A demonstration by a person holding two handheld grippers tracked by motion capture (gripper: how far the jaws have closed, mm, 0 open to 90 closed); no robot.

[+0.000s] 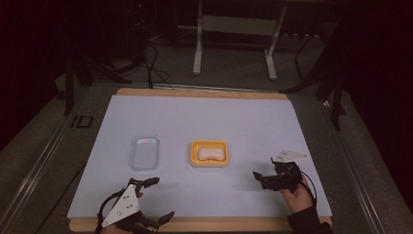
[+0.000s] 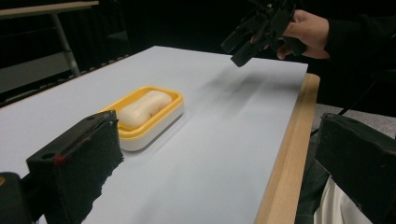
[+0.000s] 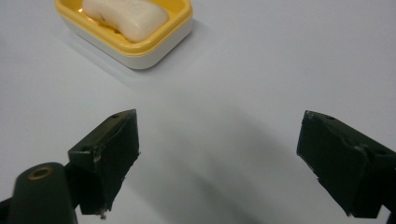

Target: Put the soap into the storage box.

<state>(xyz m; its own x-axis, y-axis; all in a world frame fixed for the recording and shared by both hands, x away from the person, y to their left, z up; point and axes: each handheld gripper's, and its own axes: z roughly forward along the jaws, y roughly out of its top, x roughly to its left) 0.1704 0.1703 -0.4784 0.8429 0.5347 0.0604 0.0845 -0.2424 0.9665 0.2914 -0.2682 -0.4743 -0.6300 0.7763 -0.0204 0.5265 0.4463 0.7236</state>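
Observation:
A yellow soap dish (image 1: 209,154) with a white bar of soap (image 1: 209,154) sits mid-table on the white mat. My left gripper (image 1: 159,199) is at the front left near the table's edge, open wide and empty. In the left gripper view its jaws (image 2: 219,154) frame the dish (image 2: 173,104) and the soap (image 2: 142,108) ahead to the left. My right gripper (image 1: 258,179) hovers front right of the dish, pointing left, open and empty. In the right gripper view the gripper (image 3: 219,149) stands over bare mat, with the dish (image 3: 154,46) and soap (image 3: 128,16) at upper left.
A clear plastic lid or tray (image 1: 144,152) lies left of the dish. The white mat (image 1: 204,117) covers a wooden table whose front edge (image 2: 285,158) runs beside my left gripper. The other hand and gripper (image 2: 259,30) show far off. A metal frame (image 1: 234,29) stands beyond the table.

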